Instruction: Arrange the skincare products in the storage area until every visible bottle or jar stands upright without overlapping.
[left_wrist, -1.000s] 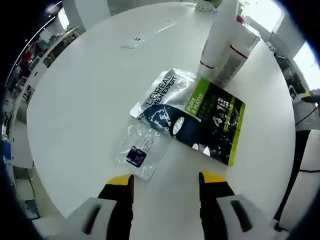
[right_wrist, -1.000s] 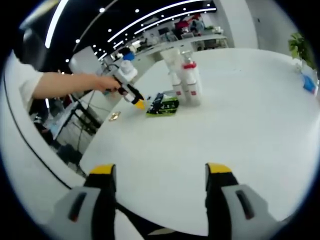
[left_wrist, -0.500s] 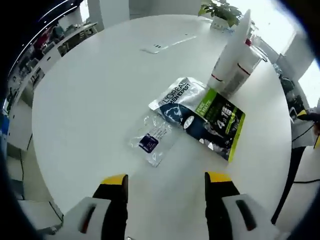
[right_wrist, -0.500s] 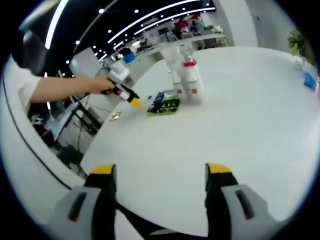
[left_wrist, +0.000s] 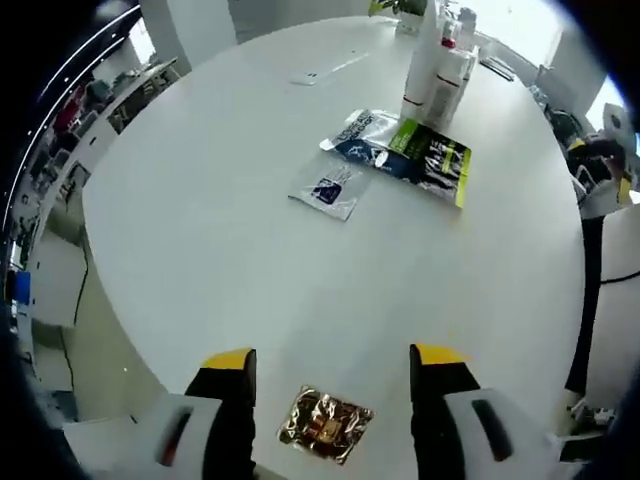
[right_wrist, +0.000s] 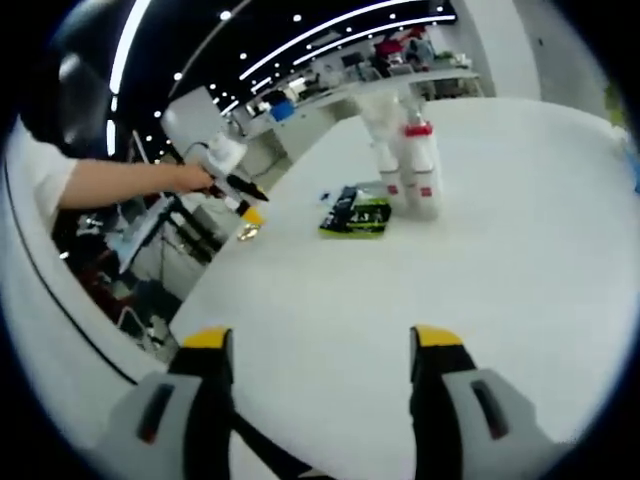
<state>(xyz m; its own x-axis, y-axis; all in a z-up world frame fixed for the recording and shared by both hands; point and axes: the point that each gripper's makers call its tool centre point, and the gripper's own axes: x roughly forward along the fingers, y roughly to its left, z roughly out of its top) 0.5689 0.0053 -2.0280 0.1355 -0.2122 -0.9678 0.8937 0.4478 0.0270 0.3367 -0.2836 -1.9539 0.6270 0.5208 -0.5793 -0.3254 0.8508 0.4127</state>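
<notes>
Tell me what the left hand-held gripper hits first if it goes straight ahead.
Probably the small gold foil sachet lying between the open jaws of the left hand-held gripper, near the white table edge. Depth is hard to judge.

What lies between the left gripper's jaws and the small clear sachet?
In the left gripper view, a small gold foil sachet lies between the left gripper's jaws; beyond it, bare white table runs to the clear sachet.

I drew my left gripper (left_wrist: 332, 365) back toward the tabletop (left_wrist: 220, 220) edge, away from the sachets (left_wrist: 400, 155) and bottles (left_wrist: 432, 65); a gold foil packet (left_wrist: 325, 423) came between my fingers (left_wrist: 232, 365).
</notes>
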